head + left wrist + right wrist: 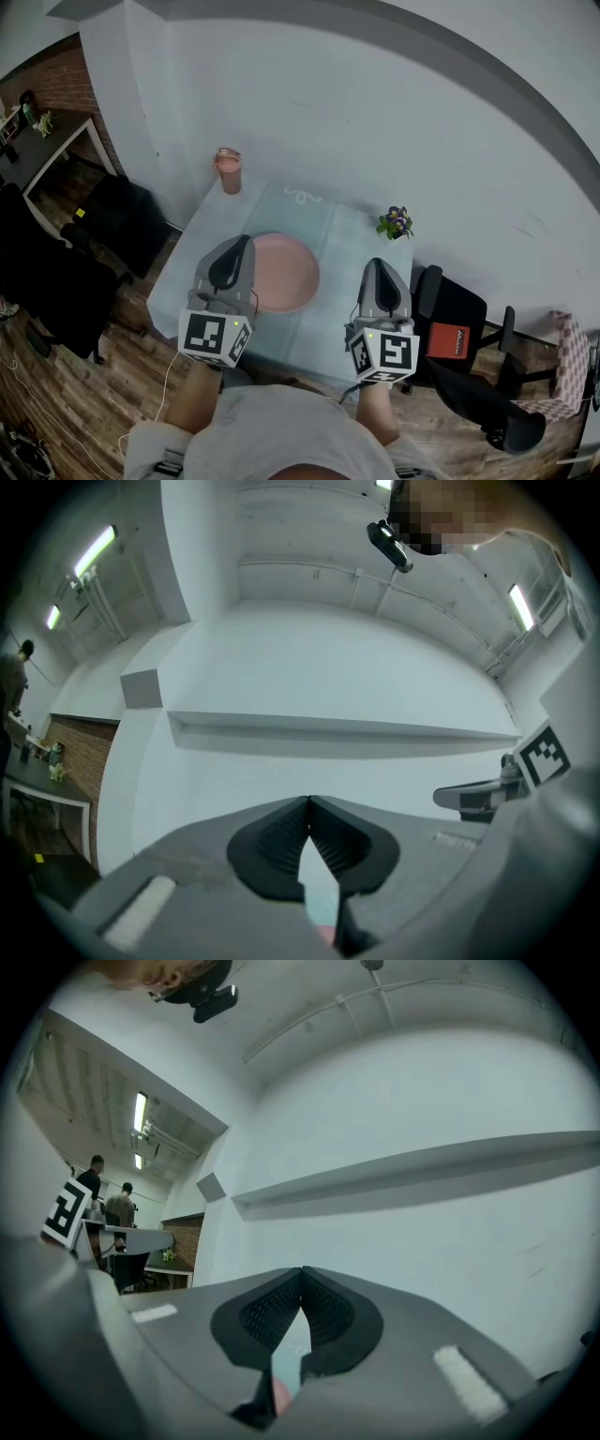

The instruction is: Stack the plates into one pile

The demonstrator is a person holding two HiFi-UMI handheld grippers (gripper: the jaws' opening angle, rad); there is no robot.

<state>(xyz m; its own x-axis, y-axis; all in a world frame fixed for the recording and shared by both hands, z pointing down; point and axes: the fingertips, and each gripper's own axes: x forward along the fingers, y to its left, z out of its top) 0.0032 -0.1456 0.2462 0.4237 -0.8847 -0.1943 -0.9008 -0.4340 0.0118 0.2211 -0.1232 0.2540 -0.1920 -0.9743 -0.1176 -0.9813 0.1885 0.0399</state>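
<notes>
Plate point(286, 272) on table point(272, 211), left tongs point(246, 240) closed, empty, right tongs point(375, 262) closed, empty

One pink plate point(286, 272), one pink cup point(228, 171), one potted plant point(395, 223), one table point(339, 236), two grippers: left gripper point(246, 241) and right gripper point(376, 262).

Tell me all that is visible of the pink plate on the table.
The pink plate is round and plain, with a raised rim. It lies flat near the middle of the teal table. The shut left claw covers its left edge in the head view; contact cannot be judged. One plate or a stack: unclear.
</notes>
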